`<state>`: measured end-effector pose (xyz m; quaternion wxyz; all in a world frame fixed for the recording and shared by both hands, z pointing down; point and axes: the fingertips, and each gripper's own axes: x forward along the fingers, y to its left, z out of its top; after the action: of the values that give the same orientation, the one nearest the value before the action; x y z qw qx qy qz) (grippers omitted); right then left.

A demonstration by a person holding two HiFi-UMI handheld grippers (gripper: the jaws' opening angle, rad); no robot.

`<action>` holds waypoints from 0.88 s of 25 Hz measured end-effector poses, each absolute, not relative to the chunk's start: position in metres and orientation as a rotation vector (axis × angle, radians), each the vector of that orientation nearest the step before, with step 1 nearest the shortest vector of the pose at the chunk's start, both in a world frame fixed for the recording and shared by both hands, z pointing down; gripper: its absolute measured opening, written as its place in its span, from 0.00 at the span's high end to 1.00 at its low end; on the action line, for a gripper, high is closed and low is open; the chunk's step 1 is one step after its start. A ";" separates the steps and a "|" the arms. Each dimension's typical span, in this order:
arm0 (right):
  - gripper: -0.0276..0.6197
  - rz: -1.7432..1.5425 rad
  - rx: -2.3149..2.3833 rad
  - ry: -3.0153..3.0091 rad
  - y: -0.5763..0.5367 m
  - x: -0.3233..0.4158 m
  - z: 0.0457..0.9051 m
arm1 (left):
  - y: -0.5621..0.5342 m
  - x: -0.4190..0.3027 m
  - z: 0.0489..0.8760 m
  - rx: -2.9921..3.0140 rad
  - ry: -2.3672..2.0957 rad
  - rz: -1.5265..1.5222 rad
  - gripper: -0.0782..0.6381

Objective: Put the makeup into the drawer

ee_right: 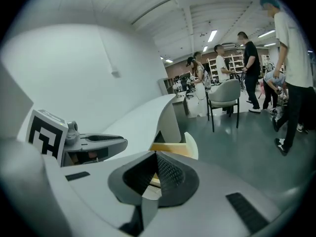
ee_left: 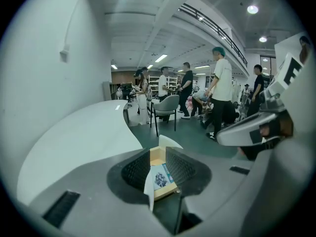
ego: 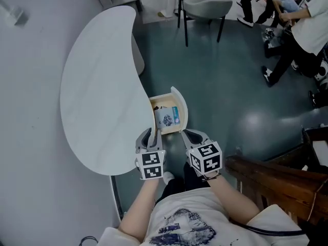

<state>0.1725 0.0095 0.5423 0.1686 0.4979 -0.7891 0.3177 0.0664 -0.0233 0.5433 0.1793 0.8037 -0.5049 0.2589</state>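
Seen from above, a person stands at the curved end of a white table [ego: 97, 101], with a handheld gripper in each hand. Just beyond the grippers, a small wooden drawer [ego: 180, 102] with a rounded white front is pulled out from under the table edge. The makeup [ego: 168, 118], a flat blue-and-white packet, lies inside the drawer. The left gripper [ego: 149, 133] hangs by the drawer's near corner, angled downward. Its fingers [ee_left: 136, 171] are a narrow way apart with nothing between them, and the drawer shows through the gap. The right gripper [ego: 187, 134], just beside it, has its fingers [ee_right: 168, 174] closed together and empty. Neither gripper appears to touch the drawer or the packet. The placing step looks done. What likely remains is shutting the drawer, which calls for setting a gripper against the rounded front and pushing it straight in under the table. A grey chair [ego: 205, 6] and several people stand on the dark floor beyond
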 end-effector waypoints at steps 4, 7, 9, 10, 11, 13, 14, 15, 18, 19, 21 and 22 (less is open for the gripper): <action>0.93 0.873 1.407 -2.267 0.032 0.149 0.515 | 0.004 0.042 0.510 2.287 -1.450 0.701 0.70; 0.93 0.816 1.401 -2.305 0.033 0.131 0.496 | 0.011 0.023 0.486 2.314 -1.488 0.658 0.71; 0.93 0.781 1.396 -2.326 0.037 0.119 0.484 | 0.017 0.010 0.473 2.328 -1.508 0.633 0.71; 0.93 0.768 1.395 -2.334 0.040 0.113 0.479 | 0.022 0.003 0.467 2.332 -1.516 0.623 0.72; 0.93 0.757 1.395 -2.341 0.043 0.107 0.473 | 0.027 -0.004 0.460 2.337 -1.522 0.614 0.72; 0.93 0.736 1.397 -2.356 0.050 0.095 0.460 | 0.036 -0.016 0.446 2.346 -1.535 0.596 0.73; 0.93 0.729 1.396 -2.362 0.054 0.089 0.453 | 0.041 -0.022 0.439 2.350 -1.541 0.589 0.73; 0.93 0.723 1.394 -2.368 0.059 0.083 0.447 | 0.047 -0.029 0.433 2.353 -1.548 0.583 0.74; 0.93 0.698 1.383 -2.392 0.072 0.063 0.433 | 0.062 -0.046 0.417 2.363 -1.570 0.562 0.75; 0.93 0.685 1.379 -2.403 0.075 0.057 0.428 | 0.066 -0.050 0.413 2.368 -1.578 0.552 0.75; 0.93 0.656 1.370 -2.427 0.080 0.045 0.419 | 0.074 -0.060 0.405 2.375 -1.594 0.531 0.76; 0.93 0.642 1.366 -2.437 0.084 0.040 0.414 | 0.079 -0.063 0.401 2.378 -1.600 0.520 0.77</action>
<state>0.0402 0.0838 0.4144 0.1369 0.4721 -0.8421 0.2217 -0.0635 0.0792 0.4014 0.1143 0.8110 -0.5457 0.1773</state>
